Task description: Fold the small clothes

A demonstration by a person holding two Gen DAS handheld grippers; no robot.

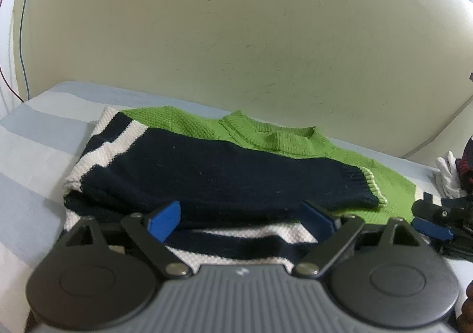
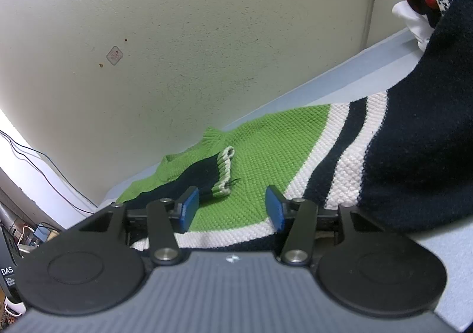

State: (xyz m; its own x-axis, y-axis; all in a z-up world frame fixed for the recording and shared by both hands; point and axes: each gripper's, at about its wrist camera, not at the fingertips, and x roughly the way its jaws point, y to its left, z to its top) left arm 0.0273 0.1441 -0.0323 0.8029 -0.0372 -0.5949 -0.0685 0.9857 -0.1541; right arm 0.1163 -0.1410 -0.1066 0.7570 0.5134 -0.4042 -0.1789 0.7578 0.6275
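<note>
Sweater (image 1: 224, 167): small knit, green body with navy and white bands, lying flat on the striped bed sheet (image 1: 35, 138) close to the wall; collar toward the wall, hem toward me.
Fabric: thick waffle knit, soft and floppy, light for its bulk (I judge it will sag and stretch if lifted by one point, so two holds are better).
Left sleeve (image 1: 266, 182): navy, already laid across the chest, its pale-edged cuff (image 2: 223, 172) resting on the green.
Right sleeve (image 2: 414, 155): navy, still out to the side, not yet folded in.
Hold points: ribbed cuff or hem band; these look firmest and least slippery.
My left gripper (image 1: 241, 219): jaws spread wide over the hem, gripping nothing.
My right gripper (image 2: 232, 209): jaws about half apart above the green panel, empty.
</note>
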